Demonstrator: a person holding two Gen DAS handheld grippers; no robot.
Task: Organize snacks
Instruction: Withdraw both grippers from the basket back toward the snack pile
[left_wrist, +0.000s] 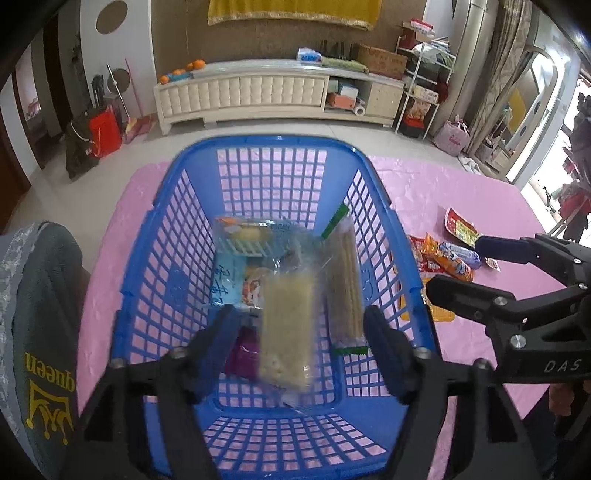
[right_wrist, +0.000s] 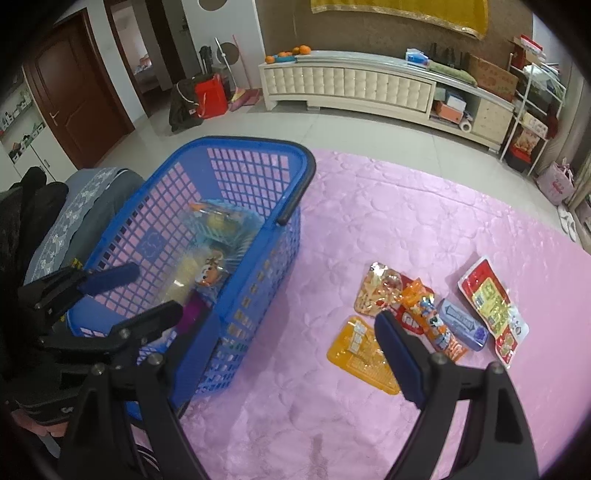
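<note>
Left gripper (left_wrist: 299, 336) hangs over the blue basket (left_wrist: 184, 206), fingers spread apart, and a clear pack of pale crackers (left_wrist: 288, 332) sits in the gap between them with daylight on both sides: the pads aren't pressing it, and the blur suggests it is dropping into the pile. Below it lie a long wafer pack (left_wrist: 345, 280) against the right wall, a light blue packet (left_wrist: 229, 280) and a purple one (left_wrist: 242, 354). Over to the right gripper (right_wrist: 280, 339): jaws wide, nothing between them, poised above the pink tablecloth (right_wrist: 406, 206) just beside the basket's near corner. What counts next, as I read it, is the loose cluster ahead and to its right, well apart from the basket and clearly the right hand's business. Nearest is the flat orange packet (right_wrist: 360, 350), touching the blue pad of the right finger in this view, long axis running away toward lower right. Beyond it are a shiny patterned pouch (right_wrist: 378, 291), an orange-wrapped stick (right_wrist: 430, 317) lying diagonally, a small blue-grey bar (right_wrist: 461, 325) alongside, and a red-and-yellow sachet (right_wrist: 487, 302) farthest out. All lie flat, so any pick calls for a low pinch across the short side.
</note>
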